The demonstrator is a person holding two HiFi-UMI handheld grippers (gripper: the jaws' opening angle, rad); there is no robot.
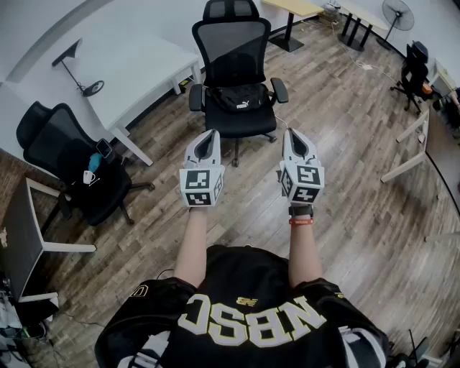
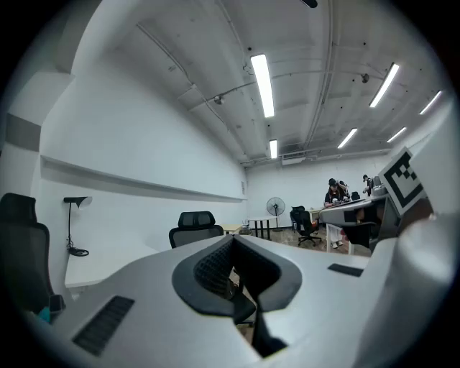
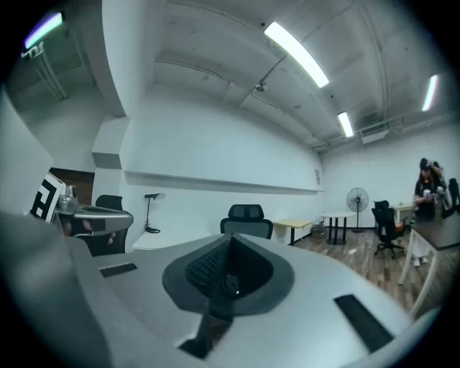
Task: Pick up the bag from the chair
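Note:
A black bag [image 1: 238,98] with a white logo lies on the seat of a black mesh office chair [image 1: 231,44] at the top middle of the head view. My left gripper [image 1: 210,135] and right gripper [image 1: 294,134] are held side by side in the air, a short way in front of the chair and apart from it. Both are shut with nothing between the jaws. The chair's back [image 2: 195,224] shows above the shut left gripper [image 2: 237,246] in the left gripper view. It [image 3: 246,219] also rises behind the shut right gripper [image 3: 230,248]. The bag is hidden in both gripper views.
A white table [image 1: 133,68] stands left of the chair. A second black chair [image 1: 68,162] holding a blue item sits at the far left beside a white desk [image 1: 29,241]. At the right are another desk [image 1: 415,147], a chair [image 1: 415,68] and a fan [image 1: 397,14]. Wood floor [image 1: 345,129] lies between.

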